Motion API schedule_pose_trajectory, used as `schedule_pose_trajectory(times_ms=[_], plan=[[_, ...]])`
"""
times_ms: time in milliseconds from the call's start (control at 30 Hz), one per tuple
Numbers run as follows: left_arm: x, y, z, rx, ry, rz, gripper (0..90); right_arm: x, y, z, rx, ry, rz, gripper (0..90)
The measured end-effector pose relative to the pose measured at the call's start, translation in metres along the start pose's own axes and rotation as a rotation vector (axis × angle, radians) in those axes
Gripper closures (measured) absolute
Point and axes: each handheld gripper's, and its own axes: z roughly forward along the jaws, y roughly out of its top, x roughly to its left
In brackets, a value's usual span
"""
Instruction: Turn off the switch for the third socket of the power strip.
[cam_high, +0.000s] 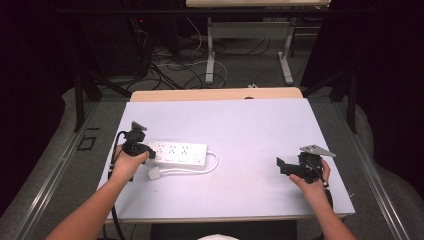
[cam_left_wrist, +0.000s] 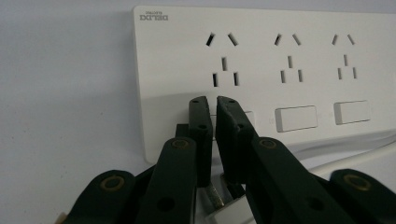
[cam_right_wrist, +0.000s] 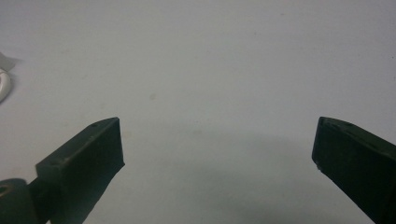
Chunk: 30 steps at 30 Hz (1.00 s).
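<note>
Power strip (cam_high: 177, 153) lies left of centre on the tabletop (cam_high: 250, 130); left gripper (cam_left_wrist: 212, 105), jaws nearly closed, tips at its first rocker switch. Right gripper (cam_right_wrist: 217, 144) rests apart, jaws wide open, empty.

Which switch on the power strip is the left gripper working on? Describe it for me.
On the white table lies a white power strip with three rocker switches below its sockets. The left gripper, nearly shut, sits over the one nearest the branded end; the other two switches stand uncovered.

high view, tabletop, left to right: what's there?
Left gripper → power strip → cable loop → bare table → right gripper
</note>
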Motion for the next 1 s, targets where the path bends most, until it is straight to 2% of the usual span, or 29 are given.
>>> schedule_pose_trajectory(times_ms=[533, 1000], plan=[[0.005, -0.0005, -0.0043, -0.041, 0.013, 0.001, 72.5, 0.0003, -0.0004, 0.0002, 0.002, 0.001, 0.006, 1.4], [0.0059, 0.0015, -0.0091, -0.067, 0.028, 0.029, 60.1, 0.0003, -0.0006, 0.0002, 0.003, 0.001, 0.008, 1.4]])
